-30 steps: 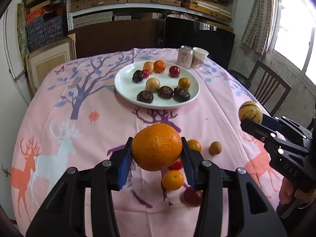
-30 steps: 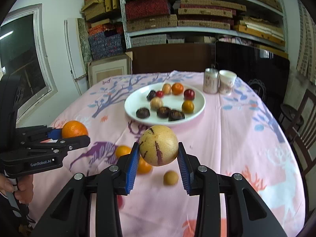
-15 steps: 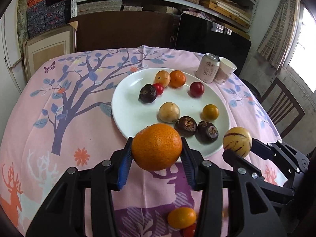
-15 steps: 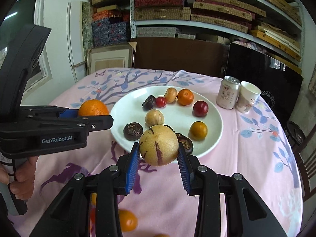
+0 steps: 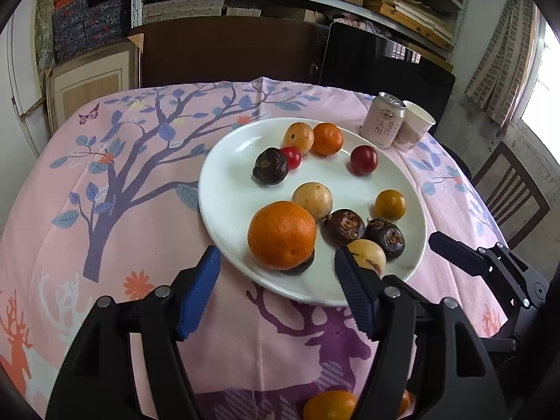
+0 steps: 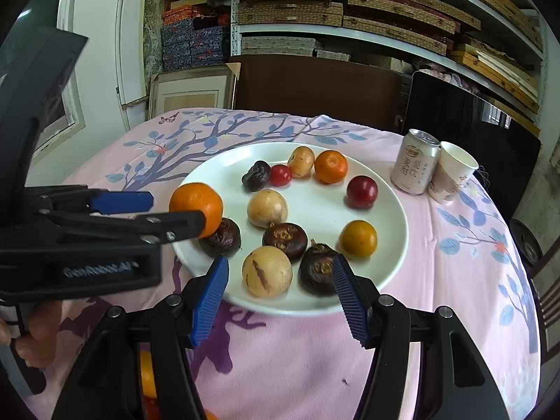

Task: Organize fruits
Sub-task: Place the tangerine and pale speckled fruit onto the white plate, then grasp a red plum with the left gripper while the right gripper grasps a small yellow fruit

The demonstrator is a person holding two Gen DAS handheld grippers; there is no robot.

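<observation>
one round table under a pink tree-and-deer cloth (image 5: 105, 210) carries one white plate (image 5: 231, 189), set right of centre. twelve fruits lie on the plate. one big orange (image 5: 281, 234), the largest, sits at the near left edge, leaning on a dark wrinkled fruit (image 6: 220, 238). four such dark fruits in all. three pale tan ones, among them a striped yellow fruit (image 6: 266, 270) at the near rim whose dark stripe runs slanted, near-right to far-left. one small orange fruit (image 5: 327, 139) at the far side, one amber one (image 5: 390, 205) at the right, two red ones. all are round, with no clear long axis. more orange fruits lie on the cloth by the near edge, count unclear.

two grippers. the left gripper (image 5: 276, 294) has just spread its jaws; the big orange rests between them, untouched by the pads. the right gripper (image 6: 280, 294) has also just opened, the striped fruit free between its pads.

one can (image 6: 414, 162) stands upright at the far right, one paper cup (image 6: 451, 171) beside it.
</observation>
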